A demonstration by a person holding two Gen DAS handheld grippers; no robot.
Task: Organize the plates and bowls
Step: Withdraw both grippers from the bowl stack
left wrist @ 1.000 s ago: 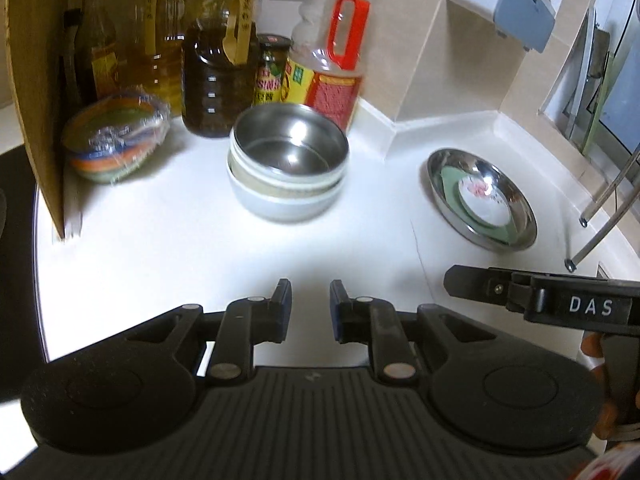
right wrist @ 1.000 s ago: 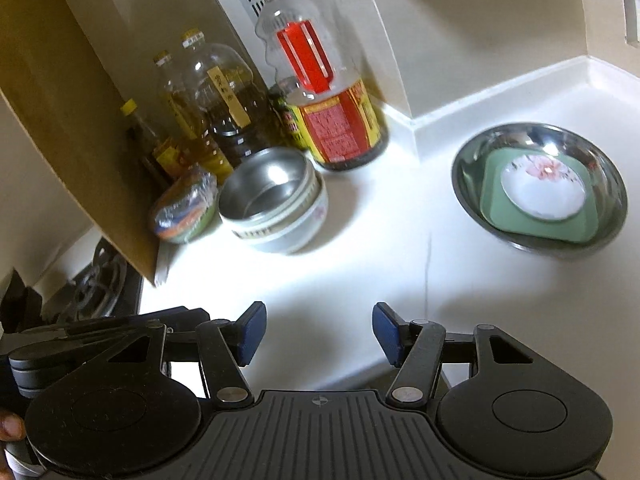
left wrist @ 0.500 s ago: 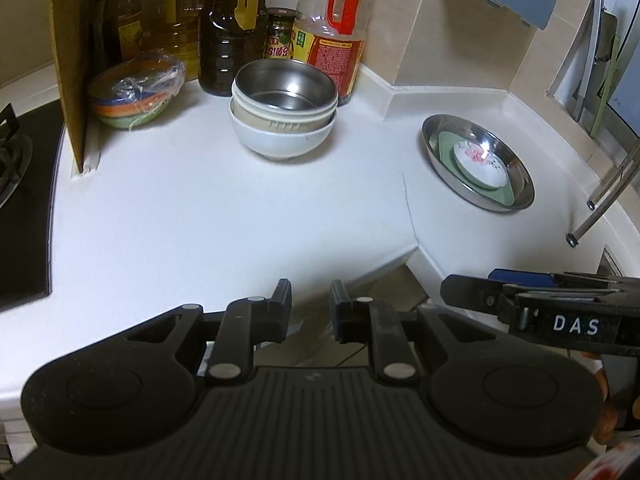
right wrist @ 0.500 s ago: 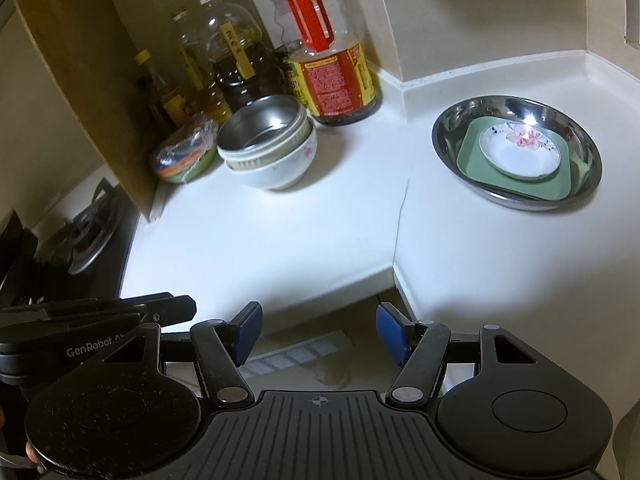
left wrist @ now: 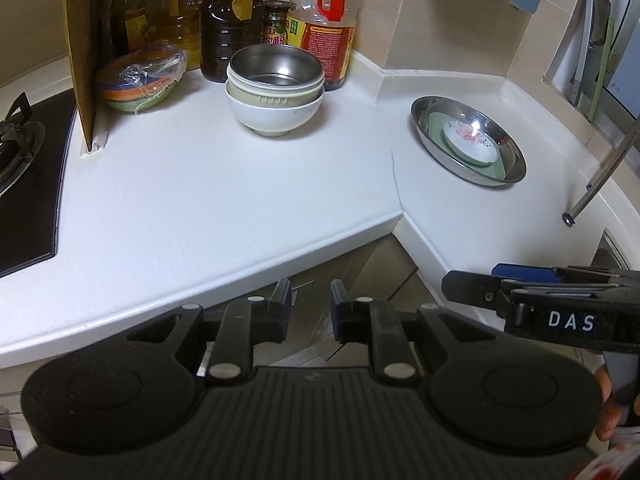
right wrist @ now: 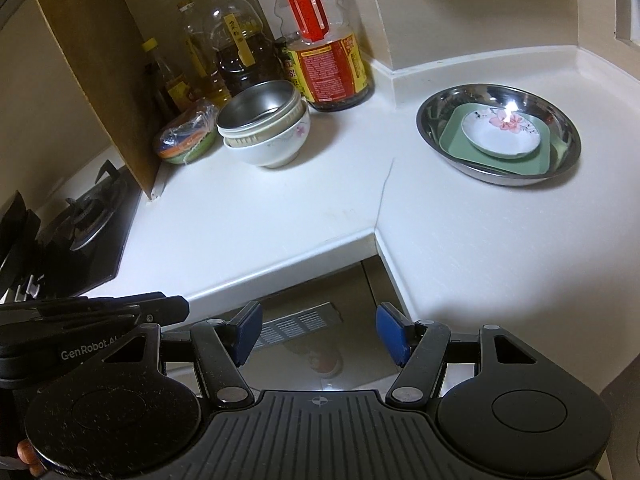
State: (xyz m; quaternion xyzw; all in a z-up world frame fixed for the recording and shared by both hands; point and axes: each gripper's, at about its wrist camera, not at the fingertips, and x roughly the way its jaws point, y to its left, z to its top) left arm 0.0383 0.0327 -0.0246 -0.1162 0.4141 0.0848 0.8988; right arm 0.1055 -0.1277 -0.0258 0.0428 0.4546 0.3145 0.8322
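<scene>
A steel bowl nests in a ribbed beige bowl inside a white bowl, forming a bowl stack at the back of the white counter. To the right, a steel basin holds a green square plate with a white flowered saucer on top. My left gripper hangs off the counter's front edge, its jaws nearly together and empty. My right gripper stands open beside it, also empty and clear of the counter.
Oil and sauce bottles line the back wall. Plastic-wrapped coloured bowls sit by a cardboard panel. A gas hob lies at the left. A metal pipe slants in on the right. The counter corner juts toward me.
Both grippers have drawn back from the dishes, from above the counter to beyond its front edge, so the floor shows below. The dishes have not moved.
</scene>
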